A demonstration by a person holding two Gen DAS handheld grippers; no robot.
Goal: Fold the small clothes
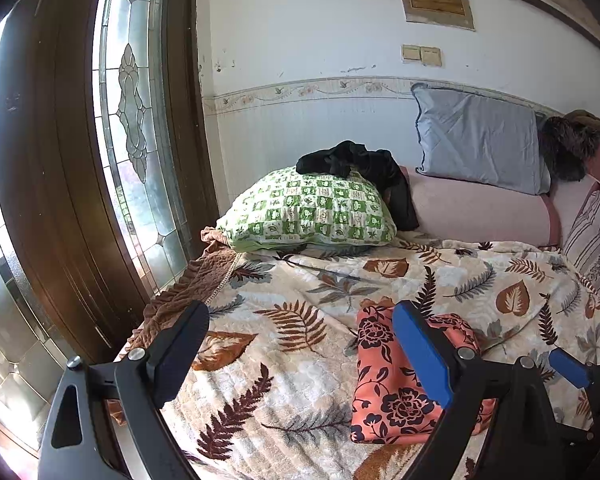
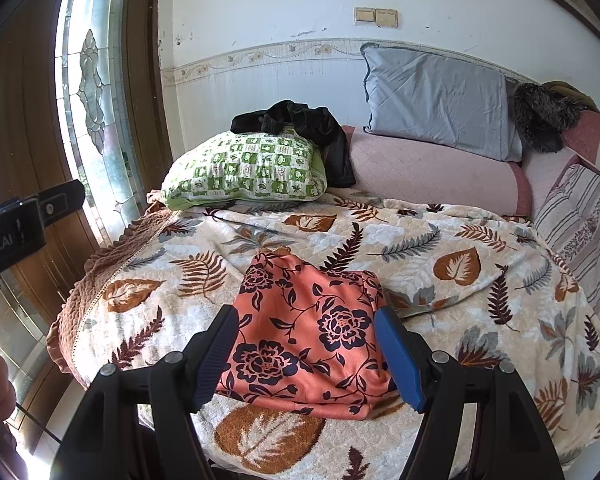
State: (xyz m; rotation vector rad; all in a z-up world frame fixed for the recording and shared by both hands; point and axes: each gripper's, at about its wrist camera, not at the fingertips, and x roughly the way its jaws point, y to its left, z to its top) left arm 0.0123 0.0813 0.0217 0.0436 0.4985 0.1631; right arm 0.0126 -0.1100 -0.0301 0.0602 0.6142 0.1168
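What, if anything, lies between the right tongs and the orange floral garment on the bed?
Nothing visible. The right tongs are open just over the orange floral garment, which lies alone on the leaf-print blanket; the pillows sit farther back.

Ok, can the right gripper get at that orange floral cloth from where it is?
Probably yes. The right gripper is open, and the orange floral cloth lies flat on the leaf blanket right before it, with nothing in between.

Glossy, satin-smooth floral cloth point(image 2: 308, 332) lies on a matt, plush quilted blanket point(image 2: 440, 276); door point(image 1: 44, 184) is polished wood.
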